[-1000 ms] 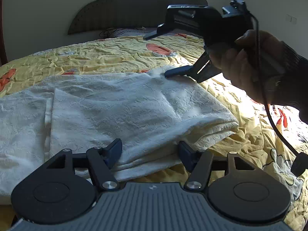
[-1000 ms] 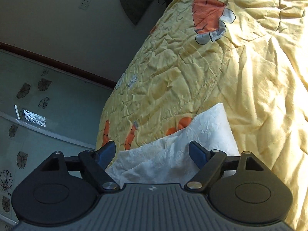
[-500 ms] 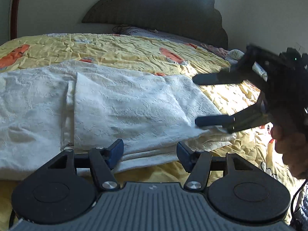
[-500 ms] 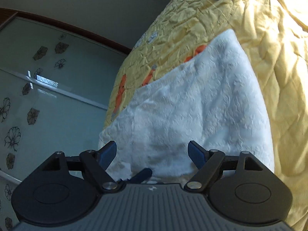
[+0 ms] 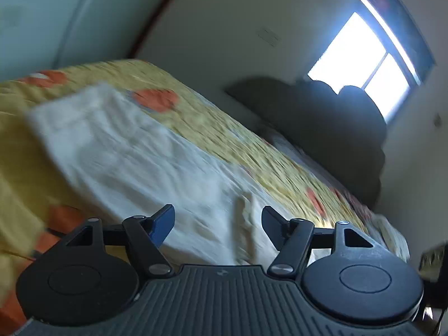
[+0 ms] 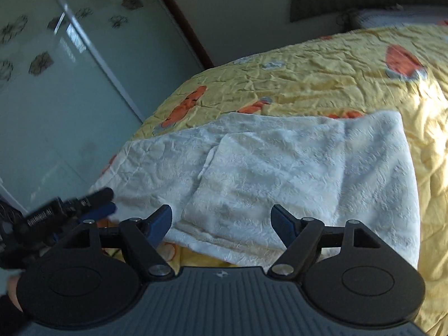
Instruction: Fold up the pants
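Left gripper (image 5: pixel 217 218) has its jaws opening, nothing between them, just hanging over the pants (image 5: pixel 134 162). Right gripper (image 6: pixel 221 219) is spread wide too, empty, hovering above the near edge of the pants (image 6: pixel 280 173). The pants are lying on the yellow quilt (image 6: pixel 322 75), already folded over once, with the top layer sitting on the right half.

Probably the next fold is coming up, so each gripper should bite through all the layers at a corner, not only the top one, and both should lift together so the fabric doesn't skew.

Not much in the way: headboard (image 5: pixel 322 123), window (image 5: pixel 364 56), and a glass door (image 6: pixel 56 84) are all well apart. The left view is blurry, so fine detail's a guess.
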